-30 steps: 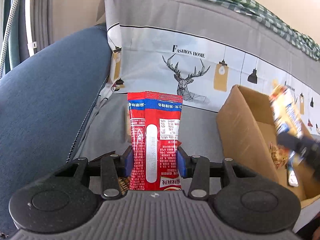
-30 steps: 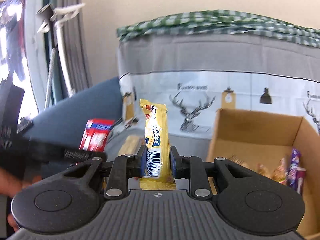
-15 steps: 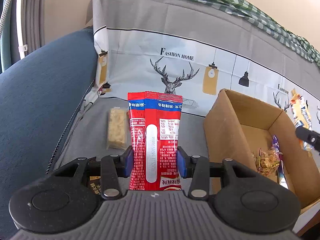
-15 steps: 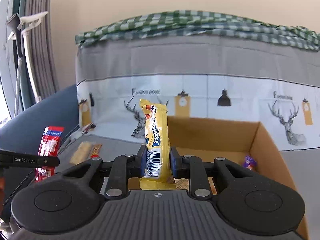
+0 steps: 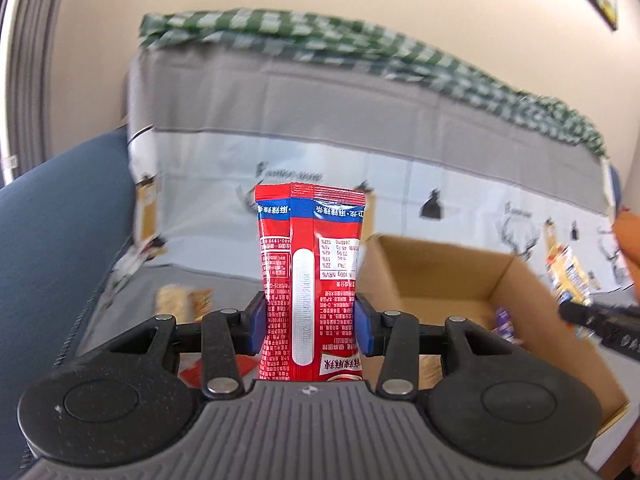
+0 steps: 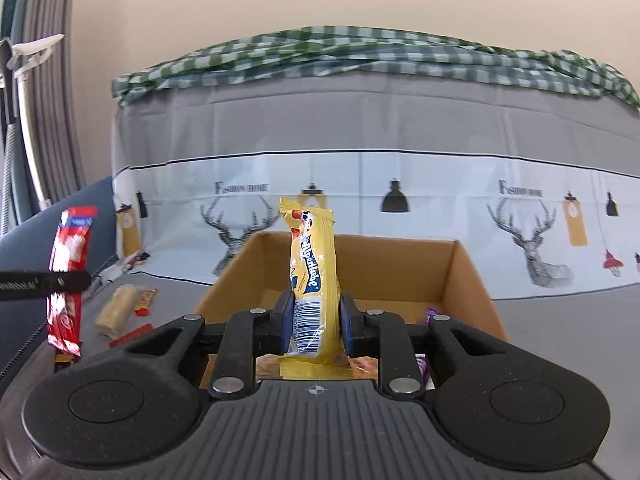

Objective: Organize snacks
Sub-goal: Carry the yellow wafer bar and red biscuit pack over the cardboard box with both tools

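My left gripper (image 5: 310, 326) is shut on a red snack packet (image 5: 310, 264) that stands upright between its blue pads, just left of the open cardboard box (image 5: 440, 276). A yellow snack bar (image 6: 311, 280) stands upright in my right gripper (image 6: 314, 322), which is shut on it over the near edge of the cardboard box (image 6: 468, 276). The right wrist view also shows the red packet (image 6: 68, 276) and the left gripper's finger (image 6: 44, 280) at the far left. At the right edge of the left wrist view, the yellow bar (image 5: 572, 276) appears blurred. A purple wrapper (image 5: 504, 322) lies inside the box.
The box sits on a sofa seat under a grey deer-print cover (image 6: 360, 208), with a green checked cloth (image 6: 360, 56) on the backrest. A pale bar (image 6: 118, 308) and small red-orange wrappers (image 6: 146, 300) lie on the seat left of the box. The blue armrest (image 5: 52, 240) rises at the left.
Both grippers have swung to the right toward the box, each keeping its snack. The box now lies straight ahead of the right gripper, and the left wrist view has tilted up and blurred.
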A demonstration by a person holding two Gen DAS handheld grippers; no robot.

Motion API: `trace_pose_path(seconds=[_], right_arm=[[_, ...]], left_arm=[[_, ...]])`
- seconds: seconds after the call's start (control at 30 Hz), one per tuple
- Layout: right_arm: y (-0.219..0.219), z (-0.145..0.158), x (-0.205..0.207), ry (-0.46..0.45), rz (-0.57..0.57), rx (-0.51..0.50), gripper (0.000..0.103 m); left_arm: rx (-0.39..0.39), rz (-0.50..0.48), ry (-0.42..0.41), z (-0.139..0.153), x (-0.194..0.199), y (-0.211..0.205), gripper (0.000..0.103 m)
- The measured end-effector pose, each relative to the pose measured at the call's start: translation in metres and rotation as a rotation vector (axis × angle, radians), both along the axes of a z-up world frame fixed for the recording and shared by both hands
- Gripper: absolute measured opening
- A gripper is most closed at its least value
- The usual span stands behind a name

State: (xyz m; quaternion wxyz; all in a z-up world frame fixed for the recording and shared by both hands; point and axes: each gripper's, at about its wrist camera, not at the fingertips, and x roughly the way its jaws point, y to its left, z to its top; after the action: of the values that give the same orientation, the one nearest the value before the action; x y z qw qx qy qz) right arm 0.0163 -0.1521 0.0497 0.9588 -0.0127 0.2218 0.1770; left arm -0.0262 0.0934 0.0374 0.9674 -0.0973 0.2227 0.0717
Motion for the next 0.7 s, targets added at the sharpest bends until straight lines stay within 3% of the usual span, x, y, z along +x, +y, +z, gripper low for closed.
trace_pose_path(seconds=[0.2,0.7], right_arm=[[-0.020,-0.002,0.004,0.007,-0.048,-0.004,0.025],[-0.035,-0.007,0.006,0.008,-0.092,-0.044,0.025]], left_arm=[[-0.013,-0.074,-0.062,0.005,0.009,-0.034,0.048],[-0.004,-0.245,-0.116,0.002,0.023,-0.106,0.047]])
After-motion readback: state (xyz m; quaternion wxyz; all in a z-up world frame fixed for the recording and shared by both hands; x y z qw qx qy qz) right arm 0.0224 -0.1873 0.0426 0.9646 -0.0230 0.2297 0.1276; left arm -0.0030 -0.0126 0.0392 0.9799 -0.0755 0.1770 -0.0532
